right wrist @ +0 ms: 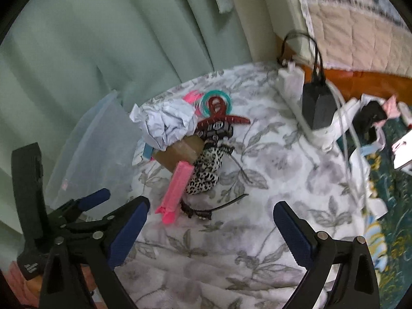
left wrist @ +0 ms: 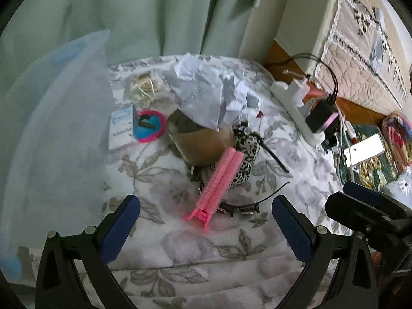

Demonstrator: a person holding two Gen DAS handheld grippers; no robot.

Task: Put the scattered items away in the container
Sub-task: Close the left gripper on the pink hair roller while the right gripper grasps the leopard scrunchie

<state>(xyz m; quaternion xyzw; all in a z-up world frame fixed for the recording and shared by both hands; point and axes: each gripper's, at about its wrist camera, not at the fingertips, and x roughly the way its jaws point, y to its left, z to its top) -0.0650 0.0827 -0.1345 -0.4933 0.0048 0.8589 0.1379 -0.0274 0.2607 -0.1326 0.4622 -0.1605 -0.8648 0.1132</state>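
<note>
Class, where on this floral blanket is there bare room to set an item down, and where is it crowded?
Bare blanket lies between the leopard-print headband and the white power strip, and in front of the pink hair roller clip, toward both open grippers. Crowded: the heap around the crumpled paper and cardboard box, beside the clear plastic container.

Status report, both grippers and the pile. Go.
Left gripper open, empty. Right gripper open, empty. Pink hair roller nearest, lying on the headband. Clear bin at left; crumpled paper tops the pile.
</note>
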